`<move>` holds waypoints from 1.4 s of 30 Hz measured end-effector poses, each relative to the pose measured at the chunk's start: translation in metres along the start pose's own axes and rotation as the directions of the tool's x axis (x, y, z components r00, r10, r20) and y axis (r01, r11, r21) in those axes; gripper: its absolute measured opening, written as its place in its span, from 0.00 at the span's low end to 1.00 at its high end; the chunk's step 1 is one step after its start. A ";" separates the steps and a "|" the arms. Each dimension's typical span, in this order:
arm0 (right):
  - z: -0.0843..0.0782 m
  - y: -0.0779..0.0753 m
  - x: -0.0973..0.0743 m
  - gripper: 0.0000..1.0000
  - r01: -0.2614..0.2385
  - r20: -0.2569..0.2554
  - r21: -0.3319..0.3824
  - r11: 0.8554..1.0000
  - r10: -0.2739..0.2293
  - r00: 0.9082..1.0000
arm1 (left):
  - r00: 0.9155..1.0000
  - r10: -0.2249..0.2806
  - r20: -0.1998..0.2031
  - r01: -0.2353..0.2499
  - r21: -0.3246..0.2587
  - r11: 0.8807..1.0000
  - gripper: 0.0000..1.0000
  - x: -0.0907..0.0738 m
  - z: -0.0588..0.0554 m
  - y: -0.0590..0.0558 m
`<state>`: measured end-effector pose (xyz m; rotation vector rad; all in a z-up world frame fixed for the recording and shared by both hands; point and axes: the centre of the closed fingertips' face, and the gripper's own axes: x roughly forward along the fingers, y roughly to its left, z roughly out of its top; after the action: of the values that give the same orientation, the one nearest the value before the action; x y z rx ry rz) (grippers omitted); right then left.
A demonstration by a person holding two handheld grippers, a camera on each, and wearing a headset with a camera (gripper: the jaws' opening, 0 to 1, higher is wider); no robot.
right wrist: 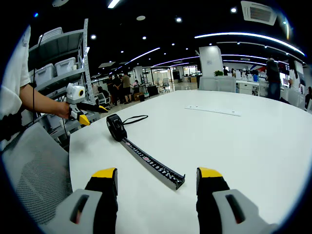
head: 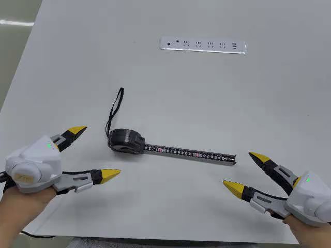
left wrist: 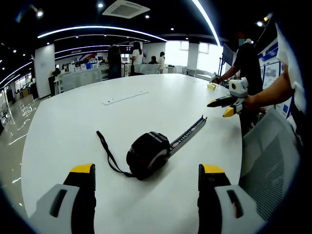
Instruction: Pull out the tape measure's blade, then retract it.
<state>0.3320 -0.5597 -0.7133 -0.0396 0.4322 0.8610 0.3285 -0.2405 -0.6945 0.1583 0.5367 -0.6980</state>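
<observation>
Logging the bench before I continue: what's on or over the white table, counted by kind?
tape measure, blade out: 1
power strip: 1
tools: 2, the left tool and the right tool, both open
Total: 4

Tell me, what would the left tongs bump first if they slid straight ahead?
Most likely the tape measure's black case: it sits right ahead, centred between the open left tongs, with bare table before it. Exact depth is unclear.

Left hand-held gripper point(head: 97, 152) with jaws spread wide, right hand-held gripper point(head: 244, 171) likewise gaping, both gripping nothing
</observation>
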 end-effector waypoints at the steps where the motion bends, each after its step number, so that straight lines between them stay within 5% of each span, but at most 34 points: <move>1: 0.000 -0.001 -0.001 0.66 0.009 0.001 0.004 1.000 -0.009 1.000 | 1.000 0.009 0.003 -0.009 -0.009 1.000 0.86 -0.002 -0.001 0.000; 16: 0.002 0.008 -0.015 0.66 0.074 0.019 0.035 0.997 -0.075 0.997 | 0.996 0.072 0.048 -0.067 -0.090 0.994 0.86 -0.026 -0.007 -0.006; 42: -0.005 0.017 -0.034 0.65 0.129 0.018 0.051 0.990 -0.130 0.991 | 0.991 0.129 0.042 -0.122 -0.134 0.983 0.86 -0.048 -0.020 -0.017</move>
<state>0.2981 -0.5746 -0.7026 -0.0126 0.4258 0.7218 0.2787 -0.2196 -0.6858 0.0504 0.5176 -0.5402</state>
